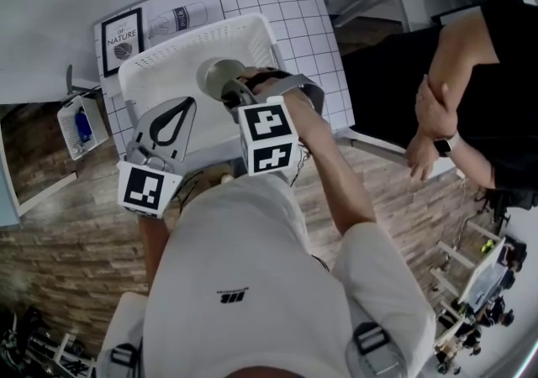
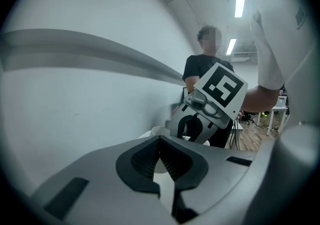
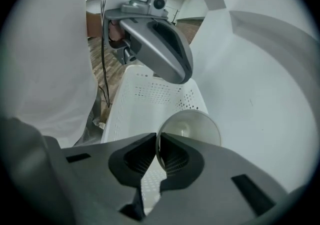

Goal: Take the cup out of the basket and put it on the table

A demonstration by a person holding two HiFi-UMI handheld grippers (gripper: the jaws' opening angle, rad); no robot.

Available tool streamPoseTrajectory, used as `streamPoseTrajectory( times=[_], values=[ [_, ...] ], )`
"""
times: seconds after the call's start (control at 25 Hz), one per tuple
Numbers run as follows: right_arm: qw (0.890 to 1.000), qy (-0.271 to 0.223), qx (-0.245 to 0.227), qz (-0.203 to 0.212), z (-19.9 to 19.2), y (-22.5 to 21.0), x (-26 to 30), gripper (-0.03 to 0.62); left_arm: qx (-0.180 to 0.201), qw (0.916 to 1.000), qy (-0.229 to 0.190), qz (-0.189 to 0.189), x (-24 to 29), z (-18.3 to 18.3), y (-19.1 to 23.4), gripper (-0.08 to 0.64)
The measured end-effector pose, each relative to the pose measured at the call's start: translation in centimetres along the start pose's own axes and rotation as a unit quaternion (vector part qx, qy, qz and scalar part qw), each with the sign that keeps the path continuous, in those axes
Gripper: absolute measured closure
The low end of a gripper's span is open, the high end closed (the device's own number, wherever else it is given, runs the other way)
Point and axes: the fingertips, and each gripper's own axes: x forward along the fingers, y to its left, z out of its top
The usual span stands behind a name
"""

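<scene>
Gripping the rim, the right gripper (image 3: 157,141) holds the pale cup (image 3: 192,124) sideways.

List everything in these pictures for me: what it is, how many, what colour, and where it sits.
Perforated plastic basket: one, white, on the table.
Round smooth cup: one, off-white, tilted above the basket, its rim clamped by the right gripper.
Table with a grid-patterned top: one, white with dark lines, under the basket.
Framed print: one, black frame, at the table's corner.
Small tray: one, white, holding something blue, left of the table.
Wood-pattern floor: brown, around the table.
Bystander: one, black clothes, wristwatch, right of the table.
Left gripper: one, grey, shut and empty, over the basket's near edge.
Right gripper: one, grey, shut on the cup's rim.
</scene>
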Motion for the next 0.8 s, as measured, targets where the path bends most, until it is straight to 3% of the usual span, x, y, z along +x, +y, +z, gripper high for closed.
streamPoseTrajectory(
  times=[0.8],
  values=[
    [0.991, 0.042, 0.104, -0.074, -7.7, -0.8, -7.2, 0.558, 0.039, 0.9943, -0.029, -0.095, 5.4, 3.4, -4.2, 0.551]
  ],
)
